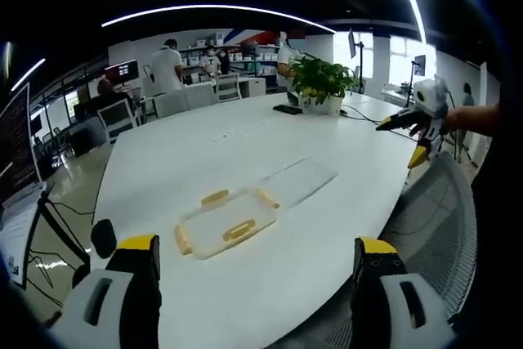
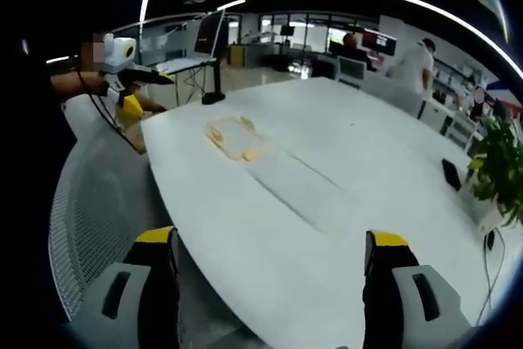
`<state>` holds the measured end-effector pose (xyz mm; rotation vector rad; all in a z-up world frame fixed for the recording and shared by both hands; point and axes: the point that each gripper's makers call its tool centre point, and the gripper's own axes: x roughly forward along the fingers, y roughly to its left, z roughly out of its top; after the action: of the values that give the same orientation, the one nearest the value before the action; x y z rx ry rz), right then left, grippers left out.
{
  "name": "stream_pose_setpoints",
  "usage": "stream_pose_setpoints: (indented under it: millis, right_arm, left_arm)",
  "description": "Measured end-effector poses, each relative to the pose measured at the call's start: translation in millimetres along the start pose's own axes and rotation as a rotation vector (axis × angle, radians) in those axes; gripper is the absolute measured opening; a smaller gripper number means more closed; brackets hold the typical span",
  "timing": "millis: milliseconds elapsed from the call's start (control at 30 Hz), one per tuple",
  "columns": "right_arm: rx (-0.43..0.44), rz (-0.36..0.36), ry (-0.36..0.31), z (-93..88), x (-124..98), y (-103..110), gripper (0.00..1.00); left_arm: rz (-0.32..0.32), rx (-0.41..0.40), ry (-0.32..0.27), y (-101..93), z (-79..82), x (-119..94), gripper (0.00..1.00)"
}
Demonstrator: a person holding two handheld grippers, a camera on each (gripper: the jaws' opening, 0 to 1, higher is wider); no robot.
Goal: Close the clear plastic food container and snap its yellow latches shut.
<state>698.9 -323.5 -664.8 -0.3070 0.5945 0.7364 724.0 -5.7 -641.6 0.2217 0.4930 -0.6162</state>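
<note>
White office table [image 1: 245,153] is carrying 1 clear container [image 1: 225,222] with yellow latches [image 1: 239,230], flat lid [image 1: 298,179] lying at its 2 o'clock. Left tongs [image 1: 257,271] and right tongs [image 2: 274,271] are hanging released, well apart from it. Approach step; next, lifting lid onto container.

No writing, label, brand or number can be read. The dark monitor [image 1: 18,149] at the left edge of the left gripper view carries lines too blurred to make out, and the far shelves [image 1: 245,53] with their red and blue panel show no legible lettering.
</note>
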Motion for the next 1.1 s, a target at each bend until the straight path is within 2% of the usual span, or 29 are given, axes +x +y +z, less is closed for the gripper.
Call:
stream_pose_setpoints:
  millis: [400,1100]
  right_arm:
    - [-0.041,0.046,0.014,10.6,2.8,0.3,0.91]
    - [-0.125,0.119,0.045,28.6,19.6,-0.4,0.85]
  left_arm:
    - [-0.018,0.019,0.010,4.6,5.4,1.9,0.95]
    - [-0.072,0.071,0.073,17.2,-1.9,7.1,0.91]
